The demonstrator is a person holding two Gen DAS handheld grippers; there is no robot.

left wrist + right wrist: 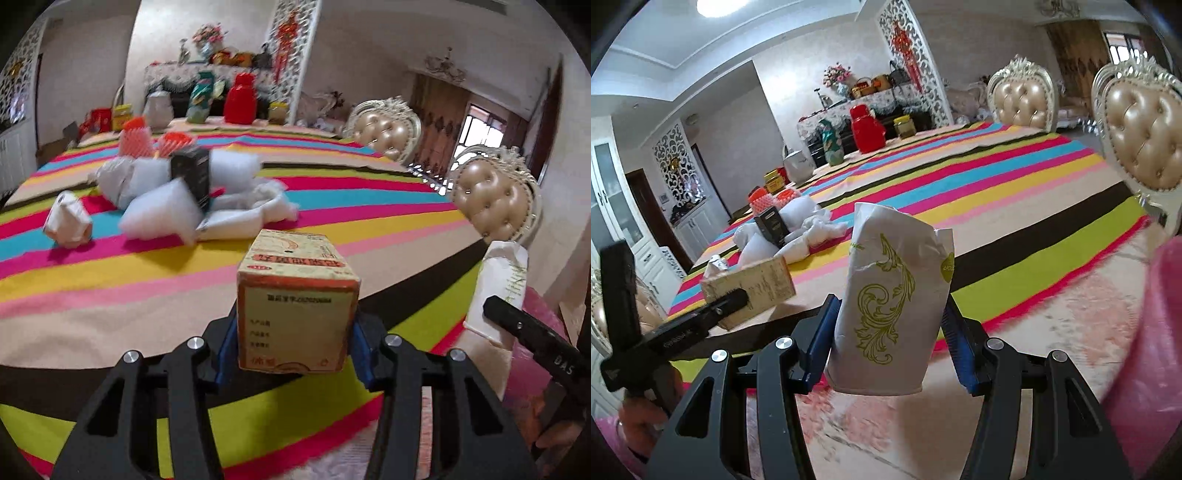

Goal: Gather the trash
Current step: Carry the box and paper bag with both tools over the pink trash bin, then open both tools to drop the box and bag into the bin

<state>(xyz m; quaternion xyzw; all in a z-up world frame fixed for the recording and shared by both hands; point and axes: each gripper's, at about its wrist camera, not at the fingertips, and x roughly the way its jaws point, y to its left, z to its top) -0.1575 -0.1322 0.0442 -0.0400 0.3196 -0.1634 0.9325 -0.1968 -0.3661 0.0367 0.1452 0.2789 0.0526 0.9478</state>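
My left gripper (295,339) is shut on a tan cardboard box (295,291), its blue pads (227,343) pressing both sides; the box is held above the striped tablecloth (110,280). My right gripper (890,332) is shut on a crushed white paper cup (886,291) with a green-gold scroll print, held upright above the table's edge. In the left wrist view that cup (498,288) shows at the right with a black finger (517,325) on it. The right wrist view has the box (764,284) at the left.
More trash lies further back on the table: white foam bags (162,210), a black box (194,173), orange foam nets (136,136), a crumpled cup (68,219). Red jug (240,99) and jars stand at the far end. Padded chairs (495,195) line the right side. A pink bag (1145,332) is near right.
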